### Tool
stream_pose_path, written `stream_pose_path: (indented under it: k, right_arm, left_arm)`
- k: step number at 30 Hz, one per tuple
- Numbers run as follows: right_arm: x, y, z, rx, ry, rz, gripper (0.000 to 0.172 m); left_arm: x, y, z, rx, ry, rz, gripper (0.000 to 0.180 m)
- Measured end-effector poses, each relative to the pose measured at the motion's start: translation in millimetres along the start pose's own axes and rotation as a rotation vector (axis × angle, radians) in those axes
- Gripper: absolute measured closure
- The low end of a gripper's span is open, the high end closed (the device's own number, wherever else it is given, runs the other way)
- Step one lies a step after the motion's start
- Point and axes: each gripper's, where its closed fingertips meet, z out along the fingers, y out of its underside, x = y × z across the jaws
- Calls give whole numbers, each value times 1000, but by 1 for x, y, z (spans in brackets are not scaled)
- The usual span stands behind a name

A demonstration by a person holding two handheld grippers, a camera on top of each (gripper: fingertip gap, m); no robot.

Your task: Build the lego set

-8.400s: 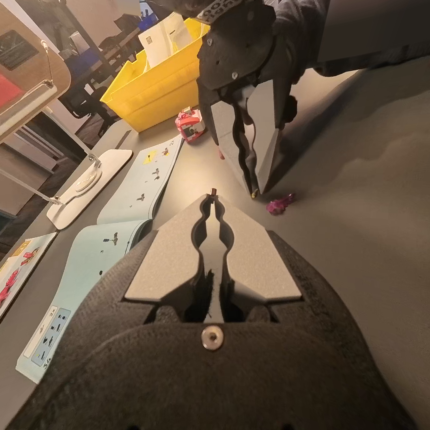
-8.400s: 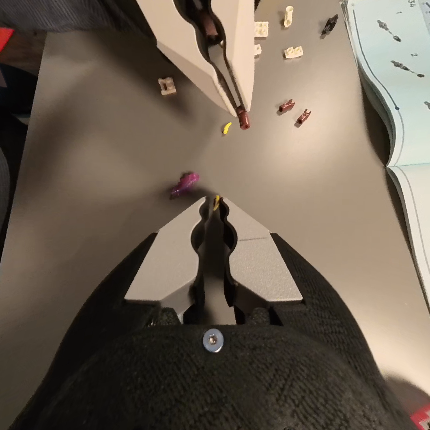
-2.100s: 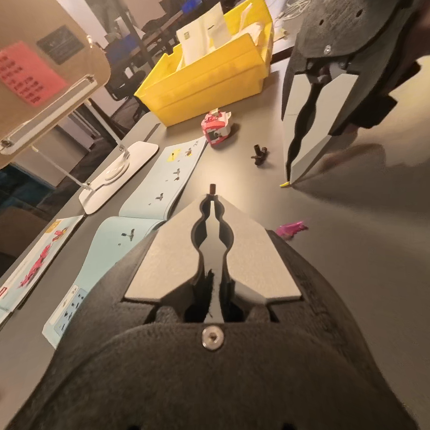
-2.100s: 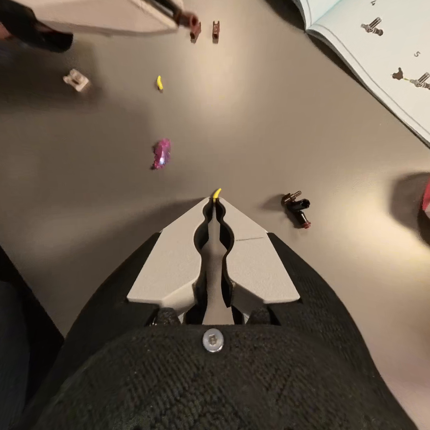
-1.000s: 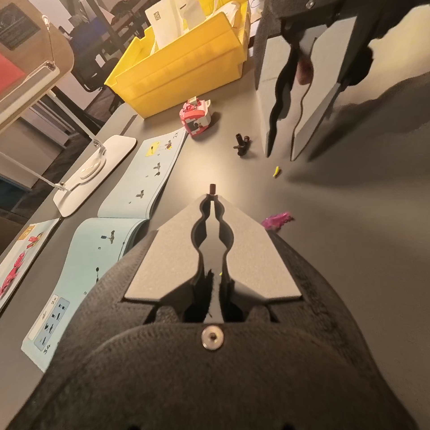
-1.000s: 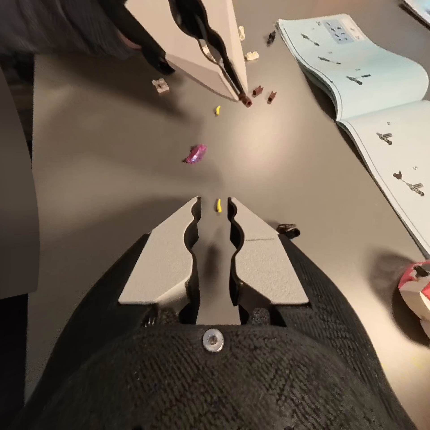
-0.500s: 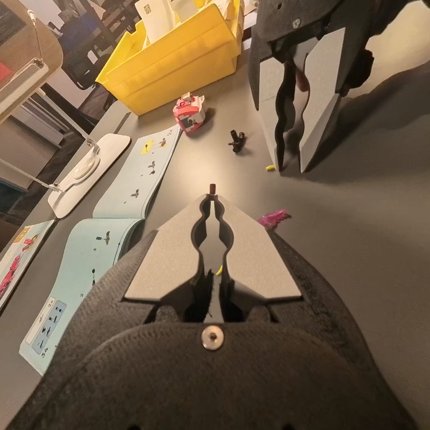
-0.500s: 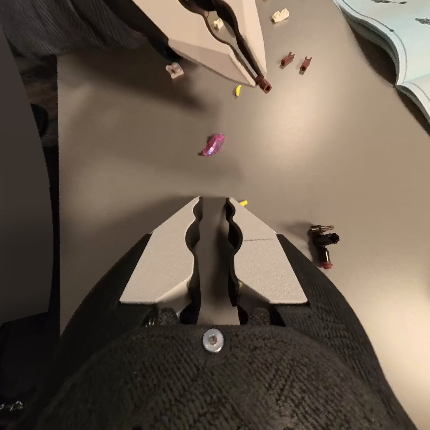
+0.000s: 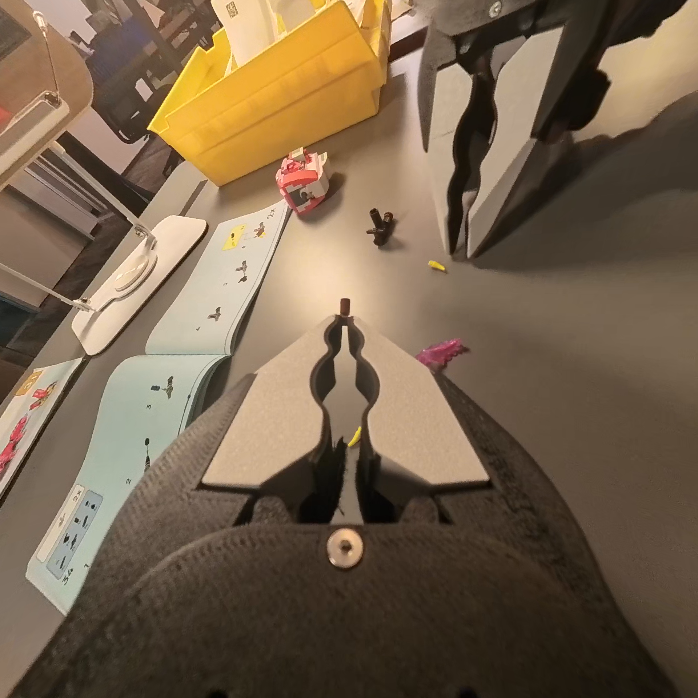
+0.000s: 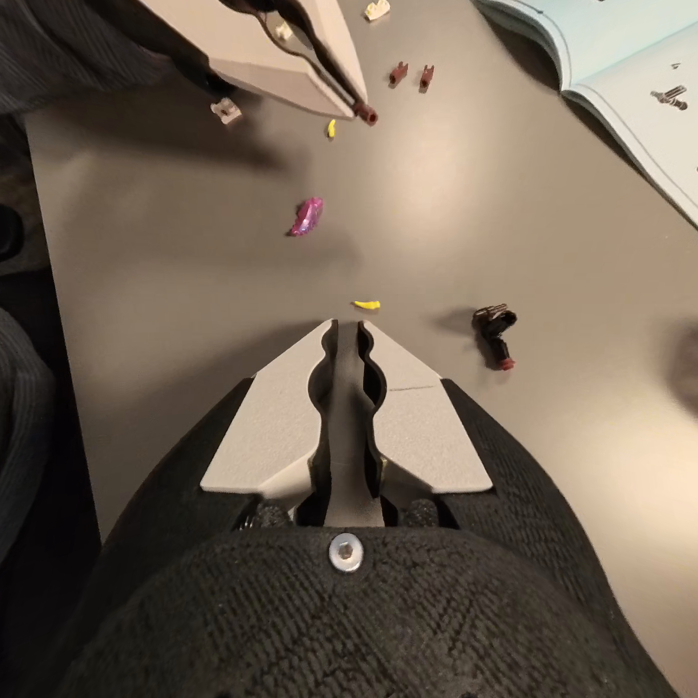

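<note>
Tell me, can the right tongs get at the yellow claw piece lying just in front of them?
Probably yes. The right tongs are slightly open and empty, and the yellow claw lies on bare table just past their tips, a little to the right, with nothing between.

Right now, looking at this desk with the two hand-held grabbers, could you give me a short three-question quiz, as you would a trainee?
1. True or false: the left gripper pinches a small brown peg at its fingers.
2. What lies on the table just beyond the right gripper? A) purple piece B) yellow curved piece C) white brick
3. Fill in: the bin behind the open booklet is coloured ____.

Key: 1 true. 2 B, the yellow curved piece, untouched. 3 yellow.
</note>
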Motion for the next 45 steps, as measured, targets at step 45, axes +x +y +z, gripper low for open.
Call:
stream_pose_path:
  k: [45]
  right_arm:
    - [19, -14, 11, 47, 377, 68, 155]
  left_arm:
    - [3, 2, 2, -9, 13, 8, 178]
